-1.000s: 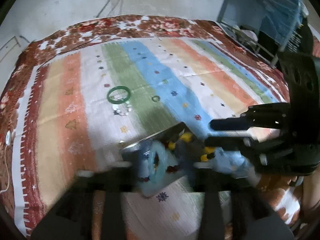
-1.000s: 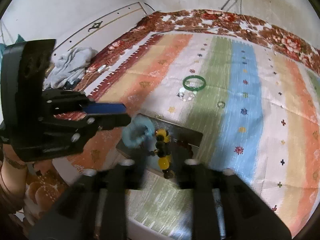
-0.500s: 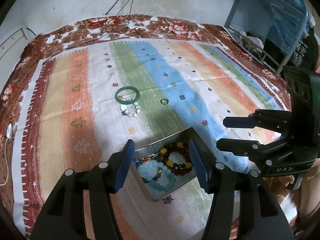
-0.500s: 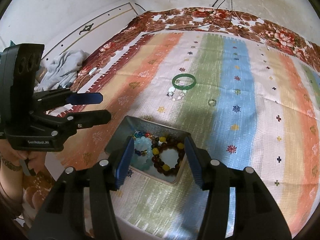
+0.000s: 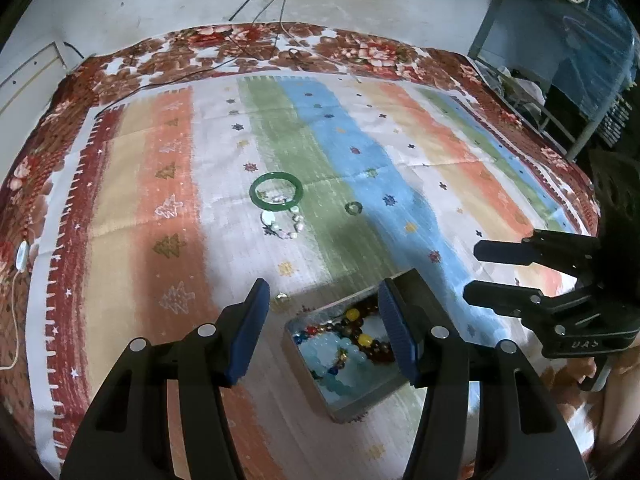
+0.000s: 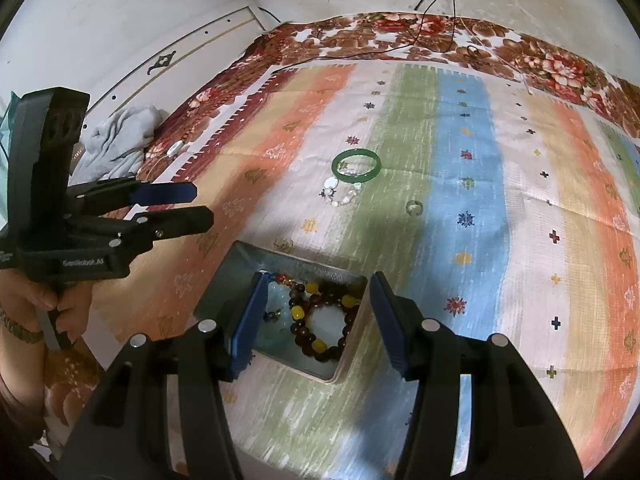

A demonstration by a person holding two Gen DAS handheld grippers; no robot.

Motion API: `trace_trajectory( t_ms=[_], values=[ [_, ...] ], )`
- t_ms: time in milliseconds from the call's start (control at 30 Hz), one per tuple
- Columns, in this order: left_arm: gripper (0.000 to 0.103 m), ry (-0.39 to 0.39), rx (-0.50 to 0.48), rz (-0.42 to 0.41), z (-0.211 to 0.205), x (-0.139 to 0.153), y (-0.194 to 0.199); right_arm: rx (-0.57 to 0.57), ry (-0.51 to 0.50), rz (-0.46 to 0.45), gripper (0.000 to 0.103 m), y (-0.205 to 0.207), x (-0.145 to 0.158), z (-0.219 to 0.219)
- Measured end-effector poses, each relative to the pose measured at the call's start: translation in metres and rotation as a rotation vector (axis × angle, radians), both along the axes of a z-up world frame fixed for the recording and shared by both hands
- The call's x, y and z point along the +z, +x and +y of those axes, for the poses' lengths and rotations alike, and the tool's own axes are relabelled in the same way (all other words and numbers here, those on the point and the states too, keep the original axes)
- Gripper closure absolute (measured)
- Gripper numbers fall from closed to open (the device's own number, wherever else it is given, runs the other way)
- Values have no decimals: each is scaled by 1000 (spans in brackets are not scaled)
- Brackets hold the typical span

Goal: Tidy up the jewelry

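I have both tools hanging above the metal tin [image 6: 340,364], which lies near the front edge of the striped cloth [image 6: 520,220] with a dark-and-yellow bead bracelet [image 6: 316,320] and pale blue beads [image 5: 340,354] already inside. The left gripper [image 5: 322,330] is released, nothing between its pads; the right gripper [image 6: 314,318] also stands parted and empty over the tin, its jaws having just been opening. Still loose on the cloth, at about twelve o'clock from the tin, are the green bangle [image 6: 356,165], the pearl bracelet [image 6: 340,196] touching its near rim, and a small ring [image 6: 414,208] off at one o'clock. I judge the bangle comes next: I would approach low, put one pad inside the hoop and one outside, away from the pearls, and close gently so it does not skate. Against the earlier frames, the blur has cleared and the beads that hung between the tools now rest in the tin.
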State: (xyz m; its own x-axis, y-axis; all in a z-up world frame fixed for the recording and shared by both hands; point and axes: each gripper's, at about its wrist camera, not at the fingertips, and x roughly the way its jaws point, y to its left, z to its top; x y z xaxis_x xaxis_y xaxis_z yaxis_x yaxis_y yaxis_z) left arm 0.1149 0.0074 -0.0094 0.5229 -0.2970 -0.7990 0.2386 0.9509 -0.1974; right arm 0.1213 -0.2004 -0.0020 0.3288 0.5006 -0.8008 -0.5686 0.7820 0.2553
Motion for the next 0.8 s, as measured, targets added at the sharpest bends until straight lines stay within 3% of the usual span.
trace_trajectory(
  t_ms=[800],
  values=[
    [47,52,10,83,14,-20,63,-67,-6,29,44,53,-8,-3]
  ],
)
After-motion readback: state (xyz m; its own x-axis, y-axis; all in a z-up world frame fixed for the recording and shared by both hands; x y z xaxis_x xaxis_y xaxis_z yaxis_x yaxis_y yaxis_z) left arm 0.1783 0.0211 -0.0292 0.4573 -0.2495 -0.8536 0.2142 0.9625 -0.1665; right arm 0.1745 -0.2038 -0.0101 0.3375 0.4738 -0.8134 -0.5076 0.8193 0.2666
